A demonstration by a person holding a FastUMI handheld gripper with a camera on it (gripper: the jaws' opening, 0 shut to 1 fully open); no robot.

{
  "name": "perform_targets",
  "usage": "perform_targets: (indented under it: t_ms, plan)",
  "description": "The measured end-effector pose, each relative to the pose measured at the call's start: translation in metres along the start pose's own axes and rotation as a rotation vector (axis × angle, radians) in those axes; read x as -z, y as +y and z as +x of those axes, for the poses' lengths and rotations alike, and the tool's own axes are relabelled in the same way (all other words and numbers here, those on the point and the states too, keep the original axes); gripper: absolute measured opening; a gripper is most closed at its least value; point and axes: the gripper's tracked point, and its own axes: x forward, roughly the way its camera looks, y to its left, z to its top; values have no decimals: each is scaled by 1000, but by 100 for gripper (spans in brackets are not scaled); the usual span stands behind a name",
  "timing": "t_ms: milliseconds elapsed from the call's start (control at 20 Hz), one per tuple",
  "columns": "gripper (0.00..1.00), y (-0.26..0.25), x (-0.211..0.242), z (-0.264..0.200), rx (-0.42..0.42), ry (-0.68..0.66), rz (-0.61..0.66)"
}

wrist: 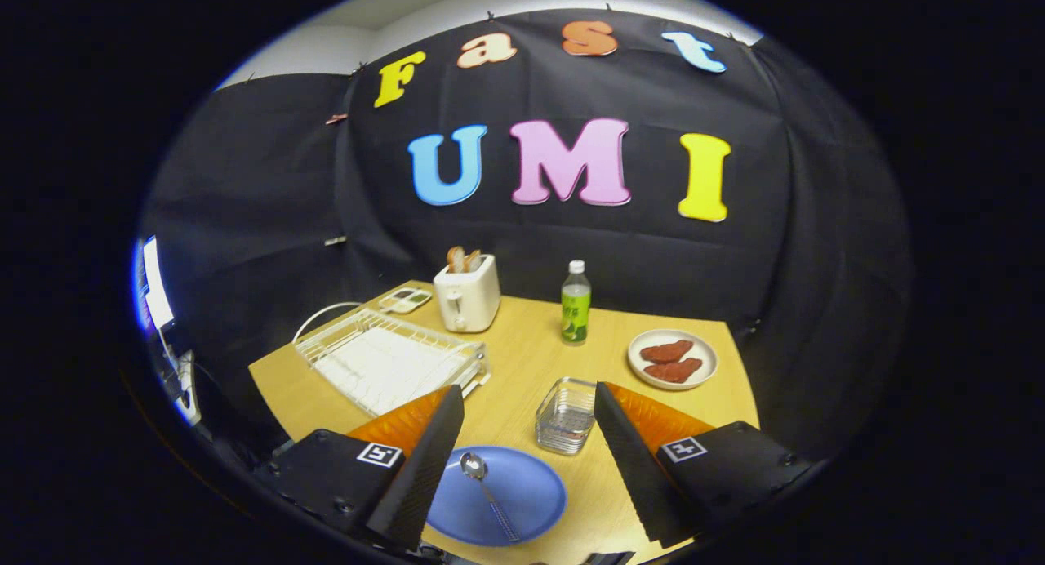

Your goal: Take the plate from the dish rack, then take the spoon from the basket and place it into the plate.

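A blue plate (522, 500) lies flat on the wooden table (531, 336), low between my two fingers and nearer the left one. A metal spoon (487, 487) rests in the plate, bowl pointing away from me. My gripper (529, 451) is open, raised above the table, with nothing between its fingers. The small clear basket (565, 415) stands just ahead of the plate, beside the right finger. The white wire dish rack (388, 357) sits beyond the left finger.
A white toaster (467, 291) with bread stands behind the rack, with a small tray (406, 300) to its left. A green-labelled bottle (575, 304) stands at the table's back. A white plate with red food (673, 358) lies at the right.
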Motion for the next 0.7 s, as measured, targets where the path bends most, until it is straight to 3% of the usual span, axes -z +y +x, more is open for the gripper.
perform_targets:
  t_ms: [350, 700]
  plan:
    - [99, -16, -67, -60, 301, -197, 34]
    - [98, -14, -54, -103, 436, -212, 73]
